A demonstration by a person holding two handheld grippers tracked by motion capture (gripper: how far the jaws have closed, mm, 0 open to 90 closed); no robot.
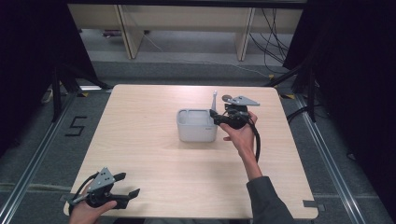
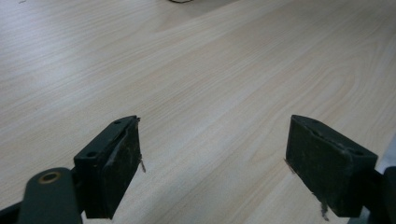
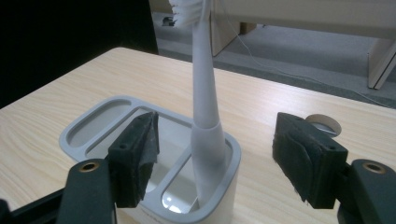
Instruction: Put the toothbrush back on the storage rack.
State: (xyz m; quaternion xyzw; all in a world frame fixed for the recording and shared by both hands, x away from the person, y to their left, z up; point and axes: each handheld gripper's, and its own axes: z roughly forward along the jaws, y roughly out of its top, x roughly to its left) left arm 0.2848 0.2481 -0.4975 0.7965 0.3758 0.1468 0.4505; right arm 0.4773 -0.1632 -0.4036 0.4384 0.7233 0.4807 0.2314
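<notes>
A white plastic electric toothbrush (image 3: 204,93) stands upright in the end slot of a pale grey, rounded-rectangular holder with several compartments (image 3: 88,128), which sits near the middle of the light wood-grain desk (image 1: 154,158). The right gripper (image 3: 219,156) is spread wide, its jaws on either side of the toothbrush handle without touching it; one jaw hangs over the holder's inner compartments, the other outside its end wall. The left gripper (image 2: 212,163) rests well apart at the near left corner of the desk, also wide open over bare wood, holding nothing.

The likely risk is an off-centre closing: if one pad meets the handle first, it could push the toothbrush sideways and tip it against the slot's rim. The jaw over the compartments might also catch the holder's wall and drag or tilt the light holder, since the left gripper is not steadying it. A small round object (image 3: 322,123) lies just beyond the holder and could be knocked.
</notes>
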